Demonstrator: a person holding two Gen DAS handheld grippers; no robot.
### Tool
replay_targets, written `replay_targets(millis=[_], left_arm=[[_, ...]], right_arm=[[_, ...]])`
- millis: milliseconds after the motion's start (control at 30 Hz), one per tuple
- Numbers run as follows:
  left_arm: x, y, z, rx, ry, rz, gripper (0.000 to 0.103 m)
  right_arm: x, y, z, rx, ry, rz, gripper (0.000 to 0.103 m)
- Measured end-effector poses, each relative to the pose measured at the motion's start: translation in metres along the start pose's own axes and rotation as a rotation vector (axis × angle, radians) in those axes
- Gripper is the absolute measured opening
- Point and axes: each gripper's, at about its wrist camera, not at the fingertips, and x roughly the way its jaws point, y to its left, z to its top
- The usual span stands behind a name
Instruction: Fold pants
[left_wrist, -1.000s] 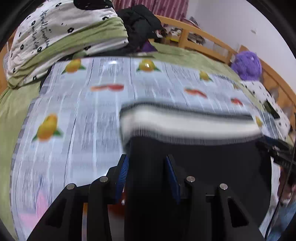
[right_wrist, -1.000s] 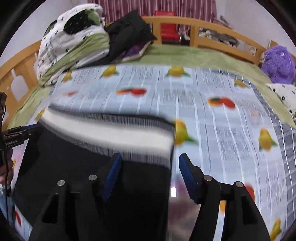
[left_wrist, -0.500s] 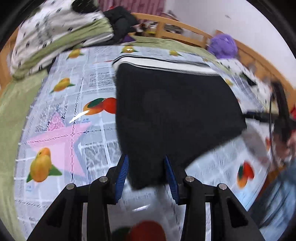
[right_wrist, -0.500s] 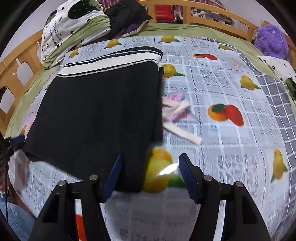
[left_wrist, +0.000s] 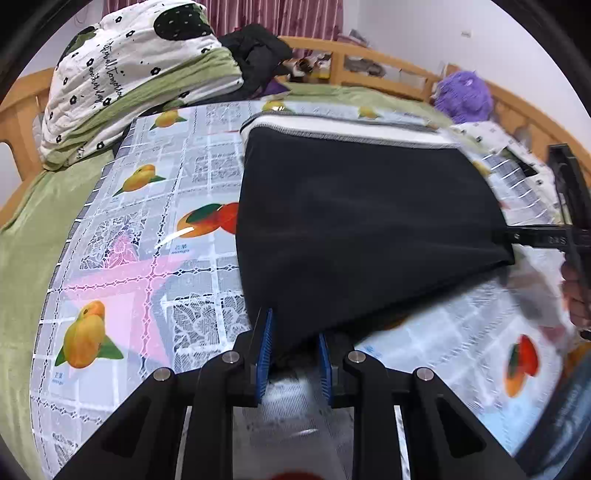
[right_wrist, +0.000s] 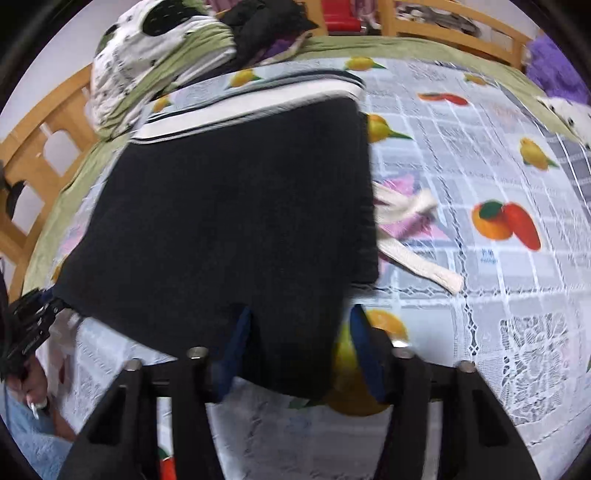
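**Pants half-folded on the bed, both tools at the near corners**

Nearest in the left wrist view: the left tool (left_wrist: 293, 360), angled down at the bed, jaws closing with the near corner of the pants (left_wrist: 354, 221) pinched between the blue pads. It looks like they're already gripping cloth. In the right wrist view, the right tool (right_wrist: 299, 354) is tilted down the same way, jaws closing too, but there's a visible gap on the 3 o'clock side, so the pads don't seem to be pressing yet. The hem just sits between them.

The pants (right_wrist: 229, 206) lie as a dark slab on the fruit-print cover (left_wrist: 147, 229), with the striped white waistband (left_wrist: 347, 127) at the far 12 o'clock end. A pale drawstring (right_wrist: 413, 243) pokes out at 3 o'clock.

My guess is it's soft, thick knit: floppy, not slippery, light enough. Grab the corners right at the hem, or the edge sags.

Further back there's a bundled quilt (left_wrist: 129, 81) at 10 o'clock and a purple plush (left_wrist: 463, 98) at 2.
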Motion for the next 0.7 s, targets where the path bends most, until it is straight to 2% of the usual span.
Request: replay_targets(millis=[67, 100, 133, 167, 200, 300, 400, 467, 567, 600, 633, 667, 700], left_arm=[[-0.018, 0.013, -0.005, -0.016, 0.011, -0.081, 0.027], [-0.021, 0.018, -0.005, -0.032, 0.016, -0.108, 0.03], [-0.027, 0.025, -0.006, -0.058, 0.017, -0.125, 0.038], [-0.034, 0.033, -0.005, -0.084, 0.009, -0.125, 0.046], [-0.037, 0.037, -0.001, -0.097, -0.004, -0.111, 0.048], [-0.025, 0.039, 0.025, -0.095, -0.029, -0.074, 0.05], [0.015, 0.036, 0.068, -0.136, -0.012, -0.054, 0.05], [0.041, 0.035, 0.087, -0.149, 0.007, -0.038, 0.05], [0.075, 0.032, 0.103, -0.157, 0.049, 0.038, 0.05], [0.088, 0.032, 0.107, -0.162, 0.076, 0.047, 0.047], [0.097, 0.032, 0.109, -0.175, 0.086, 0.014, 0.03], [0.1, 0.032, 0.11, -0.185, 0.092, 0.001, 0.024], [0.103, 0.032, 0.114, -0.191, 0.082, 0.006, 0.023]], right_arm=[[-0.02, -0.002, 0.003, 0.015, -0.064, 0.006, 0.047], [-0.027, -0.005, 0.005, 0.02, -0.091, 0.012, 0.054], [-0.035, -0.009, 0.009, 0.032, -0.124, 0.008, 0.059], [-0.038, -0.012, 0.013, 0.045, -0.147, 0.001, 0.065], [-0.04, -0.016, 0.017, 0.063, -0.168, -0.006, 0.066], [-0.025, -0.024, 0.037, 0.108, -0.158, -0.018, 0.066], [0.001, -0.03, 0.057, 0.148, -0.135, -0.02, 0.066], [0.022, -0.037, 0.066, 0.187, -0.12, 0.014, 0.066], [0.035, -0.038, 0.073, 0.202, -0.119, 0.044, 0.067], [0.039, -0.038, 0.075, 0.198, -0.113, 0.04, 0.066], [0.043, -0.038, 0.078, 0.195, -0.107, 0.046, 0.066], [0.045, -0.037, 0.081, 0.195, -0.109, 0.062, 0.058], [0.047, -0.035, 0.084, 0.192, -0.111, 0.051, 0.058]])
